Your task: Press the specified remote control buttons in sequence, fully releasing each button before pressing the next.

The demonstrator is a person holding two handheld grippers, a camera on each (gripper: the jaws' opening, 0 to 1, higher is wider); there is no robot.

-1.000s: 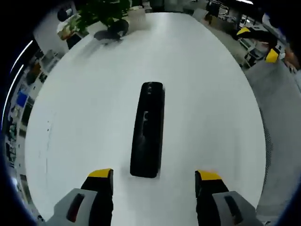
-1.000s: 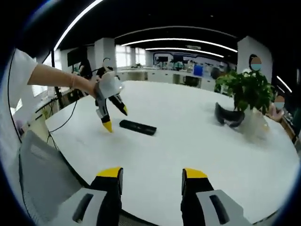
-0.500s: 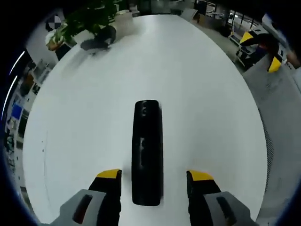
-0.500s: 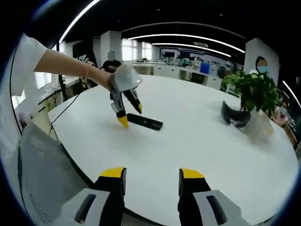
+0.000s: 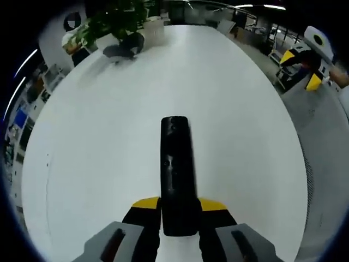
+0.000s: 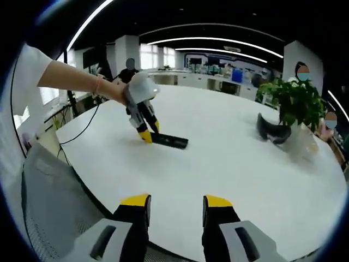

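Remote control [image 5: 177, 169]: lying flat on the white bench [image 5: 98, 136], near end sitting between the left claw [image 5: 179, 205] tips, which are closing narrowly around it; contact looks likely, not certain. Right claw [image 6: 175, 201]: hovering well apart, moderately parted, holding nothing. Handling advice: steadying the remote squarely, keeping buttons facing up and unobstructed.
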